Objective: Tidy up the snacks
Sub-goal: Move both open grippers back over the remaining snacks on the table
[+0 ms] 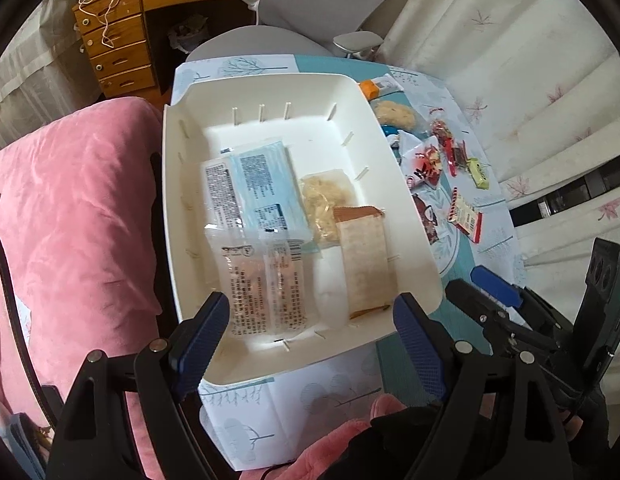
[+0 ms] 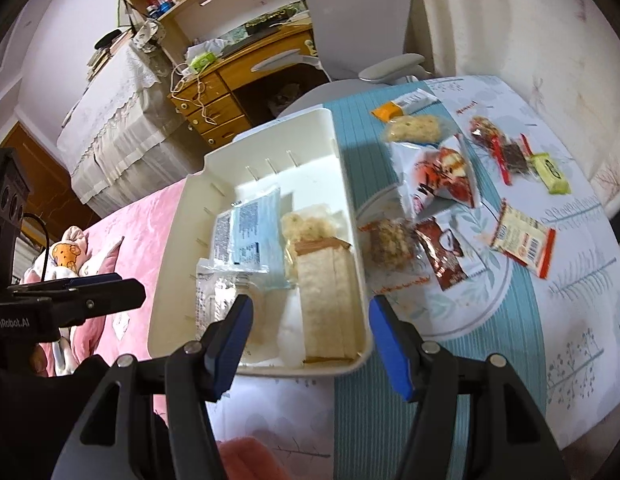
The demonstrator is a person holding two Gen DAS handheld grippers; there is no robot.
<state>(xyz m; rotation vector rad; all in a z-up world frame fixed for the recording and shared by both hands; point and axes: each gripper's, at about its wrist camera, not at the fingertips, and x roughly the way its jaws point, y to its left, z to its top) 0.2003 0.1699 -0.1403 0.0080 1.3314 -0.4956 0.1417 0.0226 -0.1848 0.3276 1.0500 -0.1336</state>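
Above the glossy rectangular white bin (image 1: 406, 216) of crinkly plastic-wrapped snacks (image 1: 265, 280), both grippers' ribbed blue fingers (image 1: 201, 340) gape empty.

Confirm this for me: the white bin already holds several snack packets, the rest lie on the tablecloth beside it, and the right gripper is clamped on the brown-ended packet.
One thing is wrong. The right gripper holds nothing: its jaws stand apart and empty above the white bin, as the right wrist view shows. The brown-ended packet lies inside the bin. The rest is right.
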